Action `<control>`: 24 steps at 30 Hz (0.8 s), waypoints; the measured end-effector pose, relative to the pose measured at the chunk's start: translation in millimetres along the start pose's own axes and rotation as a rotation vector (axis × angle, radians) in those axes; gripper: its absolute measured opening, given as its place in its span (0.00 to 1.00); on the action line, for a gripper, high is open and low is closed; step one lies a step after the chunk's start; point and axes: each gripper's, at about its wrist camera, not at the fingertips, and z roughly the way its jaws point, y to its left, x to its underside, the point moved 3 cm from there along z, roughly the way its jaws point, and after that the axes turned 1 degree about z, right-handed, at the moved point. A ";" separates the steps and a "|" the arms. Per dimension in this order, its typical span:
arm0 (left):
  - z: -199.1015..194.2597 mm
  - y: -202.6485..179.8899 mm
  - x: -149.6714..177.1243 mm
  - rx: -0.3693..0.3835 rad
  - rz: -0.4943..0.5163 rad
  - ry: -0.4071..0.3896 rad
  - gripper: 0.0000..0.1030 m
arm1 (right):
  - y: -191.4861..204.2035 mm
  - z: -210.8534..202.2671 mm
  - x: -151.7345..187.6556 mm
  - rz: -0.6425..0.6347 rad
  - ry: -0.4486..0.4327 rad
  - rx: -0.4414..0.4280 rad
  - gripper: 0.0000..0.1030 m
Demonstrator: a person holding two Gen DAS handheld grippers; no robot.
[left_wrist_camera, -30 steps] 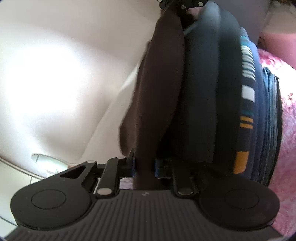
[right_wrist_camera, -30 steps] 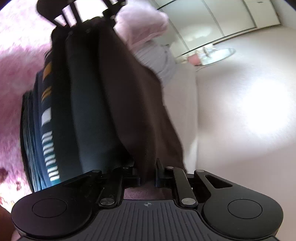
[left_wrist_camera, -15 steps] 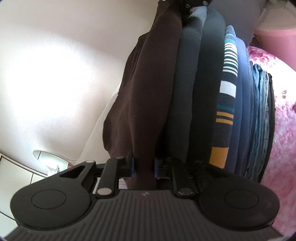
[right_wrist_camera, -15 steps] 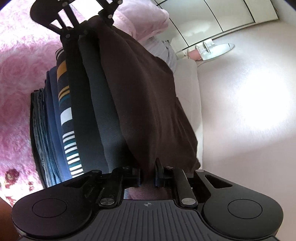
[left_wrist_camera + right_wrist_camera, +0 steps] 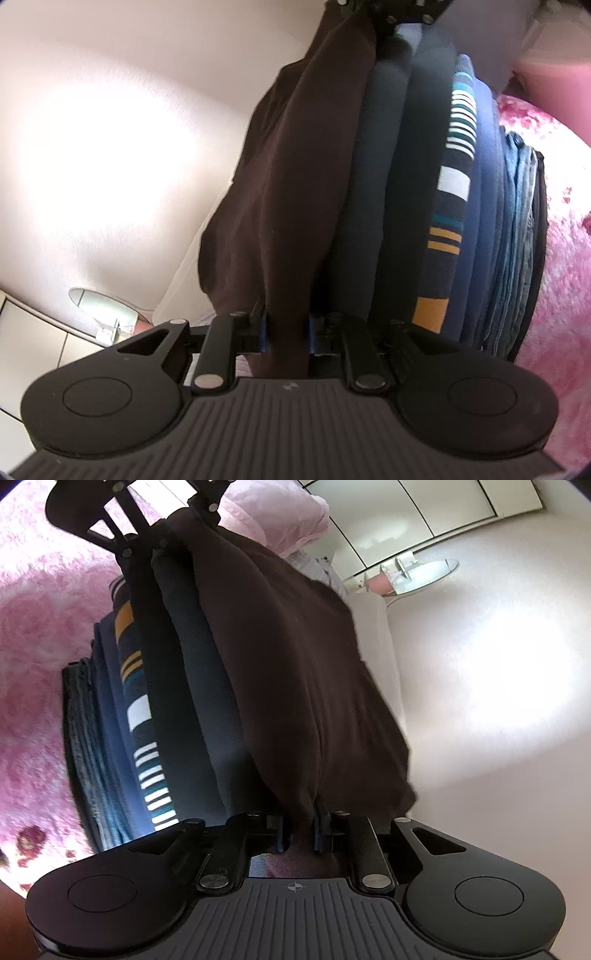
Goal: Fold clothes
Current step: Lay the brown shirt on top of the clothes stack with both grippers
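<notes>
A dark brown garment [image 5: 295,184] is stretched between my two grippers, lying along the top of a pile of folded clothes [image 5: 447,221]. The pile holds dark, striped, navy and denim pieces. My left gripper [image 5: 287,328] has one end of the brown cloth between its pads, and its jaws are opening slightly. At the other end, my right gripper [image 5: 300,829] holds the brown garment [image 5: 295,683] the same way, its jaws also opening. The cloth still fills both gaps. Each gripper shows at the top of the other's view, beside the pile [image 5: 140,709].
The pile rests on a fluffy pink blanket [image 5: 561,258], which also shows in the right wrist view [image 5: 33,664]. A pink pillow [image 5: 280,520] lies beyond it. White cupboard doors [image 5: 424,509] and a small round glass shelf [image 5: 421,572] stand against a pale wall.
Both grippers sank with the brown garment, bringing it down against the pile, whose layers now show sharper and closer. The gap between each pair of pads widened a little.
</notes>
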 end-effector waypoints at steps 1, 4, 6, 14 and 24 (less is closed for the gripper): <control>0.7 1.7 -1.4 0.002 0.001 0.001 0.17 | -1.0 1.2 -1.2 -0.004 0.003 0.003 0.16; 0.0 5.1 -4.2 0.010 0.001 -0.003 0.18 | -1.2 6.0 -3.8 -0.015 0.012 0.014 0.16; -2.9 6.7 -2.8 0.017 -0.001 -0.005 0.20 | -0.6 4.1 -3.7 -0.018 0.024 0.022 0.17; -19.0 8.4 22.5 0.046 -0.045 -0.014 0.23 | -16.0 -37.2 -22.4 0.146 -0.057 -0.012 0.21; -47.0 13.7 36.5 0.106 -0.195 -0.037 0.26 | -83.6 16.2 -16.7 0.763 -0.075 -0.210 0.21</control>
